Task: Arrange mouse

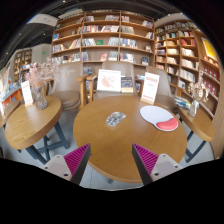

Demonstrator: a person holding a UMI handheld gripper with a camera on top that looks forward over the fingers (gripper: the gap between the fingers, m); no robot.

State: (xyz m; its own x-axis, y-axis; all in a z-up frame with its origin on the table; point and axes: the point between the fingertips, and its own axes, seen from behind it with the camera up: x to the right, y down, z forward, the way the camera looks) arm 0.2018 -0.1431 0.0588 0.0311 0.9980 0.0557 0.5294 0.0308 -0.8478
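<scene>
Hovering released above the round bench point(95, 150), the tool point(112, 160) needs lowering toward what seems the mouse point(167, 124), a reddish shape on the white mat point(153, 114) right of centre.

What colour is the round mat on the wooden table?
The round mat is white with a red edge, best seen in the gripper view.

The round table point(115, 140) is smooth, lightly glossy wood (warm brown); the shelves point(100, 40) beyond look wooden too. Finger pads point(146, 158) are matt pink.
</scene>
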